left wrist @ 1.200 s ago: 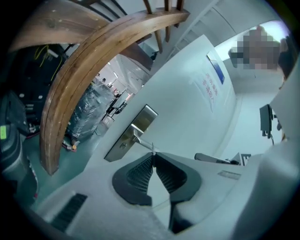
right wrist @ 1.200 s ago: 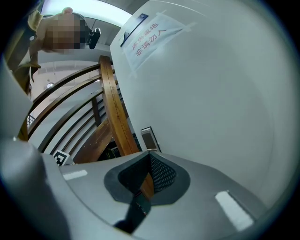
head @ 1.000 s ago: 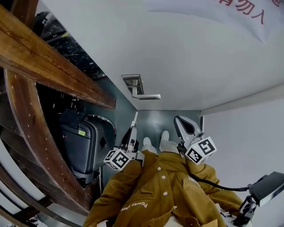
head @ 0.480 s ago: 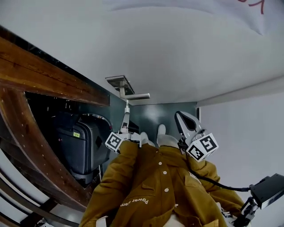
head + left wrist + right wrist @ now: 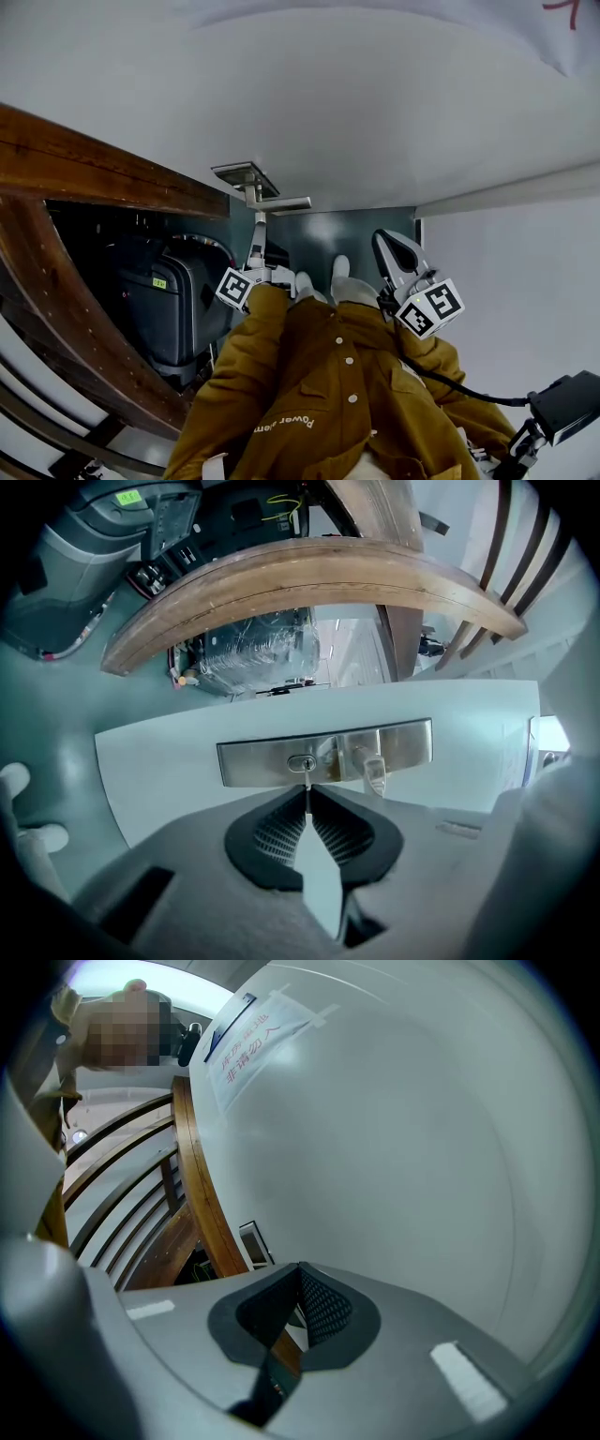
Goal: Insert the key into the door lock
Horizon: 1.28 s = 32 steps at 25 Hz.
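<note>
On the white door (image 5: pixel 375 112), a brushed-metal lock plate (image 5: pixel 240 174) carries a lever handle (image 5: pixel 284 202). In the left gripper view the plate (image 5: pixel 258 760) fills the middle, with the keyhole (image 5: pixel 301 762) left of the handle (image 5: pixel 374 772). My left gripper (image 5: pixel 307 790) is shut on a thin silver key (image 5: pixel 306 780) whose tip is at the keyhole; how deep it sits cannot be told. In the head view that gripper (image 5: pixel 255 234) points up at the plate. My right gripper (image 5: pixel 392 251) hangs shut and empty to the right, its jaws (image 5: pixel 300 1271) together.
A curved wooden handrail (image 5: pixel 84 169) runs at the left, close to the lock. Below it stands a dark suitcase (image 5: pixel 173 305). A paper sign with red characters (image 5: pixel 258 1040) is taped higher on the door. The person's mustard jacket (image 5: pixel 319 394) fills the lower head view.
My left gripper has risen toward the lock plate with the key, bringing the key's tip up to the keyhole. The right gripper has stayed about where it was.
</note>
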Tool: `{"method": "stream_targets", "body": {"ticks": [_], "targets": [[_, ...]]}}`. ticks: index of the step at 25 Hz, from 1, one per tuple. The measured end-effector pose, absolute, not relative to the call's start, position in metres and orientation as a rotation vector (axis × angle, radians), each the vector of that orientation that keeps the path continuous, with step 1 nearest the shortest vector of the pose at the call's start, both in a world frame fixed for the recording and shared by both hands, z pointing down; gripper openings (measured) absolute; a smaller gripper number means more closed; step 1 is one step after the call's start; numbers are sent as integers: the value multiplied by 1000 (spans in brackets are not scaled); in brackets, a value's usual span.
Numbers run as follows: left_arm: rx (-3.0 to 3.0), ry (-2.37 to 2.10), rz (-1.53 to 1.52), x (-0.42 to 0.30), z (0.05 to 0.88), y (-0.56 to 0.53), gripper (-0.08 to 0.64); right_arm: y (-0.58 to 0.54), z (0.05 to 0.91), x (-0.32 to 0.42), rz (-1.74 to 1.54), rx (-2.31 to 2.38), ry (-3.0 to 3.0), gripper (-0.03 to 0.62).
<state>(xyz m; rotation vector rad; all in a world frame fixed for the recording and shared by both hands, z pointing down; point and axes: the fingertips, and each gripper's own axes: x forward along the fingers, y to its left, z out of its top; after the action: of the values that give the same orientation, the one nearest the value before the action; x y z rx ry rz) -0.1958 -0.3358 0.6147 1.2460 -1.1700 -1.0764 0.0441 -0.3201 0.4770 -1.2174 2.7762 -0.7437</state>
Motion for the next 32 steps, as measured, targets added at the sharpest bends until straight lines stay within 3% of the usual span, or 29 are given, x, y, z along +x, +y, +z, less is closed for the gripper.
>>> {"method": "stream_targets", "body": {"ticks": [32], "targets": [[1235, -1110, -1115, -204, 621, -377, 26, -326, 485, 38, -752, -1236, 2763, 5]]}}
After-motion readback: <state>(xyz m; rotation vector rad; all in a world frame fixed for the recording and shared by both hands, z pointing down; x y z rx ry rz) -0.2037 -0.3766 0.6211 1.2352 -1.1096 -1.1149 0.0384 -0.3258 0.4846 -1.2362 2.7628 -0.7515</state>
